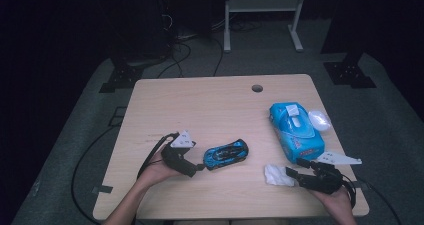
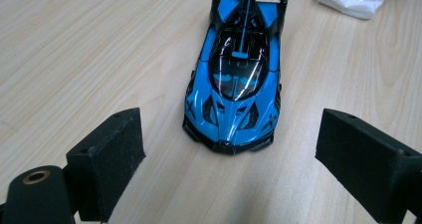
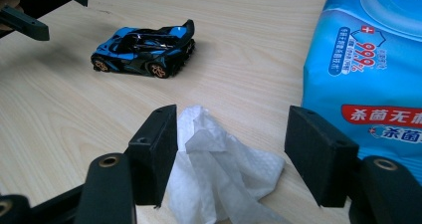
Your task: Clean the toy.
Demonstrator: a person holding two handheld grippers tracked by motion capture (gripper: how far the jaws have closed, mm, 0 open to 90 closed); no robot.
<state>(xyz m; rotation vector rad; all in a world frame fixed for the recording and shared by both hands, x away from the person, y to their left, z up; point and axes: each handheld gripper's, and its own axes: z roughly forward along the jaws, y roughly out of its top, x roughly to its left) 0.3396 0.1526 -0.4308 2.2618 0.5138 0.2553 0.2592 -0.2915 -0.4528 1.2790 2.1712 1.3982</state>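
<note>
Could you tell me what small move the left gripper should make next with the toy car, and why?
Probably ease the left gripper forward along the car's length, then close. Its jaws stand open, wider than the blue toy car, which sits just ahead of the pads, nose toward them and untouched. The right gripper hangs open over the crumpled wet wipe.

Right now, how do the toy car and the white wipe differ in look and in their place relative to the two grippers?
The toy car is blue and black, rigid and glossy; the white wipe is soft and crumpled. The toy car sits just ahead of the open left gripper, not yet between its pads; the white wipe lies partly between the open jaws of the right gripper. Both rest on the wooden table, ungripped.
</note>
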